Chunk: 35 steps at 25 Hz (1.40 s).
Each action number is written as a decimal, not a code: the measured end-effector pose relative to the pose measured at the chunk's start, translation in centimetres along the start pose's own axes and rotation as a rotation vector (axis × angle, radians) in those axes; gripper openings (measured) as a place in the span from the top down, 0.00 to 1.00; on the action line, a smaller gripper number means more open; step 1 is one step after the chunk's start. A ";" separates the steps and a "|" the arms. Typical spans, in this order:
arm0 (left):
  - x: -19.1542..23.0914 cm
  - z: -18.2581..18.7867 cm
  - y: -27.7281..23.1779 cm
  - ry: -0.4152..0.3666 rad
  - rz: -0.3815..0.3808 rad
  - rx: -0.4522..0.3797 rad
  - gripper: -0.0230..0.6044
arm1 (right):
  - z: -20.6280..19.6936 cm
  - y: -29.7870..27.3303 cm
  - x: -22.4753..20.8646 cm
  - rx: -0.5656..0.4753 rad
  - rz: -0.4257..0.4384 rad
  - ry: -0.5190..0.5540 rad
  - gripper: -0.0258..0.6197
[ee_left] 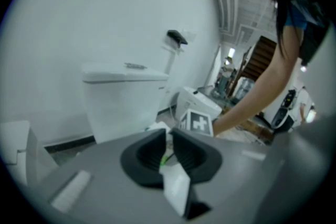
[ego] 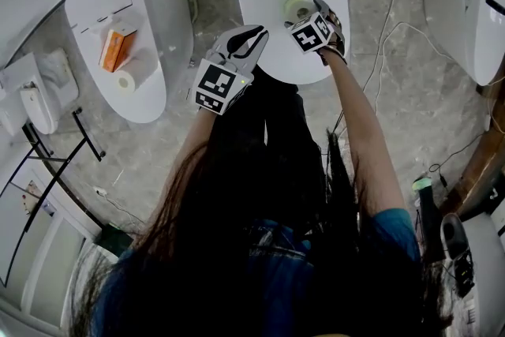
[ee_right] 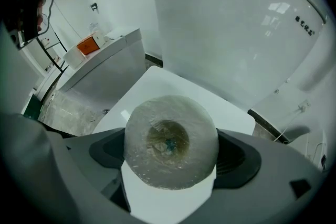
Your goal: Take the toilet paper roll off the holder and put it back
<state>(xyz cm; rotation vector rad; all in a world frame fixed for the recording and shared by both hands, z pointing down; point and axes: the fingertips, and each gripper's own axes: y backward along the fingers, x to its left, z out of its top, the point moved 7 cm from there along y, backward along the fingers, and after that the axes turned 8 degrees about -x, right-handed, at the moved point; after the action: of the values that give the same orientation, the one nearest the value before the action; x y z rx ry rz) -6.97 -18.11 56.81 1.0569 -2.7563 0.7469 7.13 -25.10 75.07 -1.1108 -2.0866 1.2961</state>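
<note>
Nearest the camera, the person's dark hair and bare forearms are reaching forward over a closed toilet lid [ego: 293,63]; the left hand-held gripper [ee_left: 169,136] is hovering above the lid's near edge, its jaws clenched almost together with only a slit between them and nothing caught there; just beyond, the right hand-held gripper [ee_right: 173,157] is grasping the toilet paper roll [ego: 298,8] – its two black jaws are pressing on the roll's sides, and the roll is facing that gripper's camera end-on, showing its hollow core; the roll is sitting over the far half of the lid, close to the cistern [ee_right: 226,23], though whether it is touching the lid cannot be told; farther off to the left, a second toilet [ego: 162,20] is carrying an orange box [ego: 117,47] and a smaller paper roll [ego: 125,81] on its closed lid – the two lying just beside each other; to the right, a third toilet [ego: 465,12] is standing on the grey marbled floor [ego: 410,102], with thin cables [ego: 387,35] trailing between it and the middle one
</note>
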 end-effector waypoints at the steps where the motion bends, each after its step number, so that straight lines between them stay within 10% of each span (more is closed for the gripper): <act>1: -0.1 0.1 0.0 -0.001 -0.001 0.000 0.91 | -0.1 0.1 -0.1 0.006 0.009 0.000 0.25; 22: -5.8 3.2 1.3 -0.023 0.014 -0.047 0.91 | -0.4 16.7 2.2 -0.256 0.159 -0.048 0.26; 35: -14.1 9.1 6.2 -0.043 0.034 -0.117 0.91 | 1.3 32.5 5.8 -0.608 0.180 -0.482 0.26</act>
<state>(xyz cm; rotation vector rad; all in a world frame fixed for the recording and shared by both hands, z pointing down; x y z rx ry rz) 0.42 -9.94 42.71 1.0179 -2.8207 0.5653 15.77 -13.33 45.45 -1.3484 -2.9282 1.1086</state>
